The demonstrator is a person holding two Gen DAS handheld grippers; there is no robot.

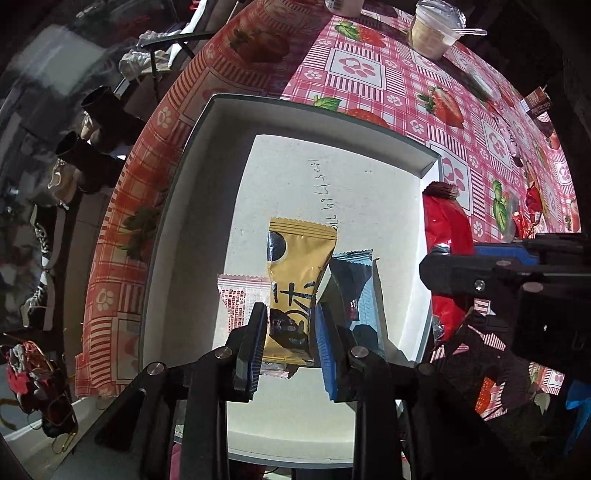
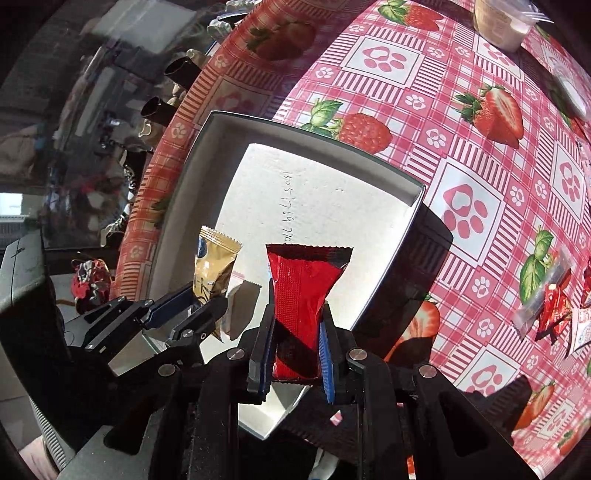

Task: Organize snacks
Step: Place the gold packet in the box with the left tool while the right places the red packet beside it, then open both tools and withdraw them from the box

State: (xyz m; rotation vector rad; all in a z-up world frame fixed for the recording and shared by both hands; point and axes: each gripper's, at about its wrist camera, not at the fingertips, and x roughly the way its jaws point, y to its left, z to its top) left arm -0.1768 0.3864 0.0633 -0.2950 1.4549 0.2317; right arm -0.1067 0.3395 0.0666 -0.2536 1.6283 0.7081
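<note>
A white open box [image 1: 317, 110] lies on the strawberry tablecloth. Inside it rest a blue packet [image 1: 360, 280] and a white packet with red print [image 1: 240, 299]. A gold snack packet [image 1: 295, 266] stands over them between the jaws of my left gripper [image 1: 290, 325], which points straight down and is open, its pads just off the wrapper. My right gripper [image 2: 297, 325] is shut on a red packet [image 2: 303, 288], pinched at the waist, above the box's right side [image 2: 413, 206]. The right wrist view shows the left gripper [image 2: 199, 299] and the gold packet [image 2: 216, 258] to its left.
Loose wrapped snacks [image 2: 550, 302] lie on the cloth to the right of the box. A plastic cup with a spoon [image 1: 432, 33] stands at the far edge. The table edge [image 1: 122, 206] drops away on the left, with shoes on the floor below.
</note>
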